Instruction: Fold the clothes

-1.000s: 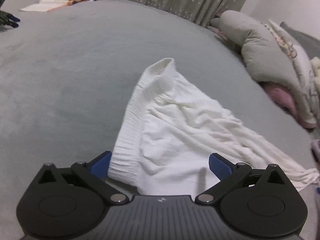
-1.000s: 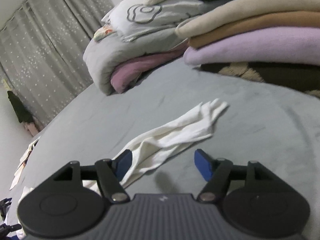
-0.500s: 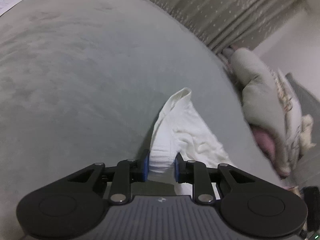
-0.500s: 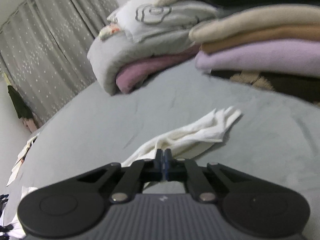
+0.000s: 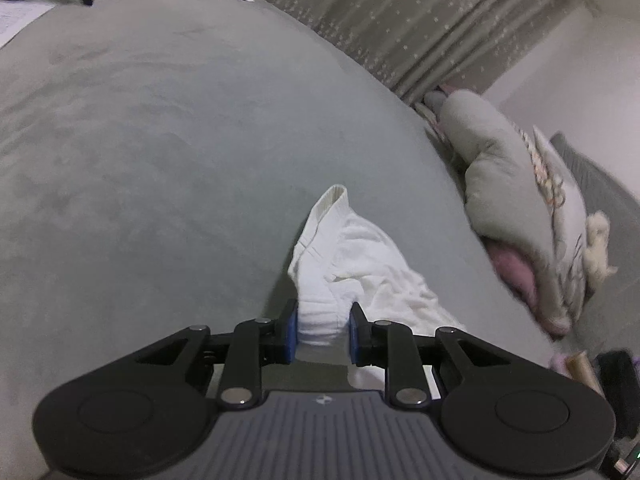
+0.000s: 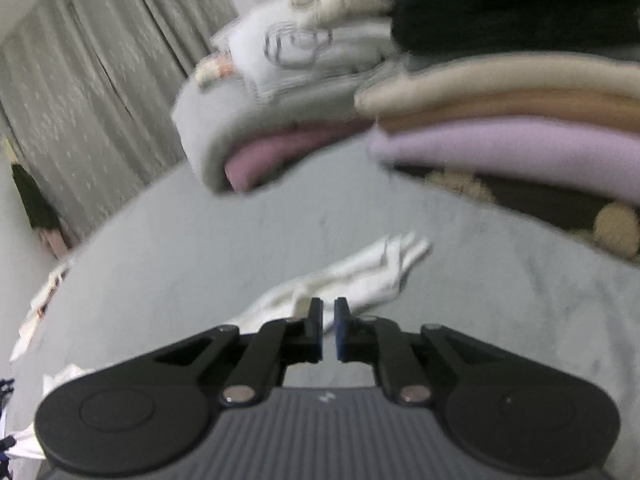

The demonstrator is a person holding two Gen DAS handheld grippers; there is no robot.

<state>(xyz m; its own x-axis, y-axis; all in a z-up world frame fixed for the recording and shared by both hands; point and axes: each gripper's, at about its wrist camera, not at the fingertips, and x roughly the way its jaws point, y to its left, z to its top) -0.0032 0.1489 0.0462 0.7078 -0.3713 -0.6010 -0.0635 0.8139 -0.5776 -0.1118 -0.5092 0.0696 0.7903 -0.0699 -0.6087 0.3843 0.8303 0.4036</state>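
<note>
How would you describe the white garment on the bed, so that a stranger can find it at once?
Start from the wide grey bed that fills the room. Near its middle lies one crumpled white garment with a ribbed waistband, pinched at that band by the left tongs. Unlike the folded stacks at the bed's edge, it is white, loose and unfolded.

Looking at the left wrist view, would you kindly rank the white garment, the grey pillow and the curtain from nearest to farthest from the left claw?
1. White garment: its waistband is pinched in the left claw.
2. Grey pillow: at the right.
3. Curtain: at the back, upper right.
</note>
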